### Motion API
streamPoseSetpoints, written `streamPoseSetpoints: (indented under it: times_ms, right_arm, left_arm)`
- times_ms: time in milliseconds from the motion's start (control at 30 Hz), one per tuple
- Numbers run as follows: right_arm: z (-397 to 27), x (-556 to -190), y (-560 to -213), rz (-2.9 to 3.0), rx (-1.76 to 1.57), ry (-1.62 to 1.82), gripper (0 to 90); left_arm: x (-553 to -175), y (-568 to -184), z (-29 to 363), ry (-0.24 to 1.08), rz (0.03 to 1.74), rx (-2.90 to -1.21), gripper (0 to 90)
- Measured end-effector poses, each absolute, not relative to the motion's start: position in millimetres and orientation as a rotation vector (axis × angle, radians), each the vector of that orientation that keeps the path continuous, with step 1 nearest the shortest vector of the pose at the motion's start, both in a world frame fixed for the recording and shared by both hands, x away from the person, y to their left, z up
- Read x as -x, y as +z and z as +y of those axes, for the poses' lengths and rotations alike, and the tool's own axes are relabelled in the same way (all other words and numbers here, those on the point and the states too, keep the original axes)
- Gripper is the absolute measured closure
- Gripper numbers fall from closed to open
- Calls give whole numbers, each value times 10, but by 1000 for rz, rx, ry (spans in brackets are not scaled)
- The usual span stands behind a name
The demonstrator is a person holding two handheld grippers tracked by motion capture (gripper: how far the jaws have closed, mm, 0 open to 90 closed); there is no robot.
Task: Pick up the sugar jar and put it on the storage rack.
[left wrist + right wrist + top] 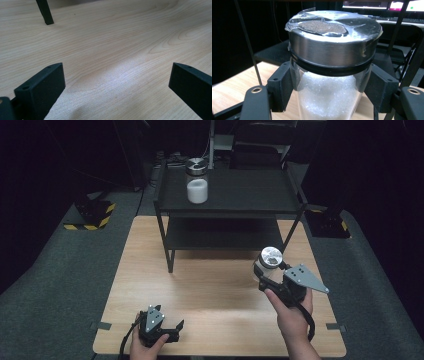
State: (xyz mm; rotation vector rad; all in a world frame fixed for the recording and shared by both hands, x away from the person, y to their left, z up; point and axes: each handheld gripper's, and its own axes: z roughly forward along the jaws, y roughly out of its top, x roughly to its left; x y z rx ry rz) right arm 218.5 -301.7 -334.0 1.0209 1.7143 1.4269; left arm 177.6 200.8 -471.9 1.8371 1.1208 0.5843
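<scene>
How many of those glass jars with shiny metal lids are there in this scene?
2. One jar stands on the top of the black shelf, at its left end. The other jar is gripped by the right gripper, above the wooden table.

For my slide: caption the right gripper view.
Right gripper clamps a glass jar of white crystals under its steel lid.

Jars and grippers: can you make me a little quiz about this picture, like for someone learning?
1. True or false: the right gripper is shut on a jar.
2. Where does the other jar stand? A) wooden table B) top of the black shelf C) floor
3. What is between the jaws of the left gripper?

Key: 1 true. 2 B. 3 nothing; they stand open over the bare table.
</scene>
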Motion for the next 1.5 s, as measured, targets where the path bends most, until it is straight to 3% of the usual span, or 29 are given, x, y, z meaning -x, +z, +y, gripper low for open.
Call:
streamPoseSetpoints:
  times_ms: [1500]
  right_arm:
    - [-2726,-2673,-2309,1554,-984,1432,305]
  left_arm:
    - [-1787,-4718,2013,577,1113,-1841,9]
